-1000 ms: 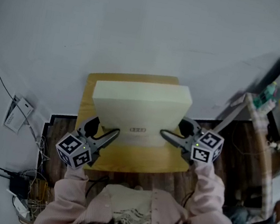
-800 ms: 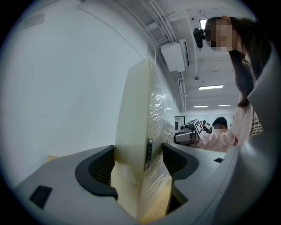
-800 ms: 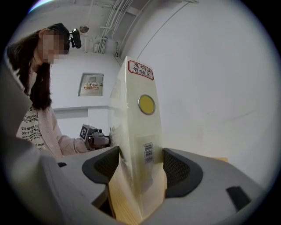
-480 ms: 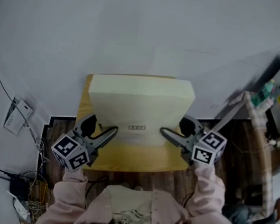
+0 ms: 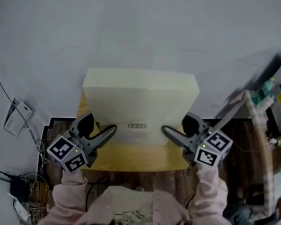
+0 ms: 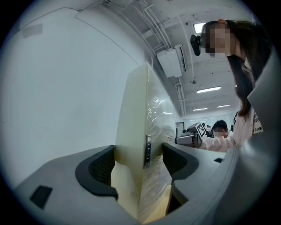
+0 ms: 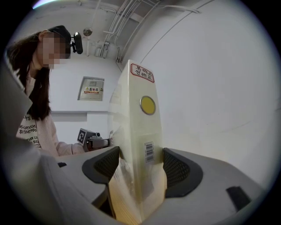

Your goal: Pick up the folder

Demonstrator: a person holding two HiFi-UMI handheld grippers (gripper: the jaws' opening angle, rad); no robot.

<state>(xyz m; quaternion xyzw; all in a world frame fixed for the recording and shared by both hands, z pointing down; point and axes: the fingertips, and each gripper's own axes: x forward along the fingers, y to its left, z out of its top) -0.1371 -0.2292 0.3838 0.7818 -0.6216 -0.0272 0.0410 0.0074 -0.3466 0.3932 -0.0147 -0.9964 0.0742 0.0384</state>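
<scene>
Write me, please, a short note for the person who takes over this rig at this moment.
Left tongs: shut on the folder, at its near left corner.
Right tongs: shut on the folder, at its near right corner.
Folder: held flat between both tongs, over the small wooden table. It seems clear of the tabletop, but the far edge cannot be confirmed.
Done: both grips made, folder apparently raised.
Left: probably only to keep it level and check that it is fully off the table.
</scene>
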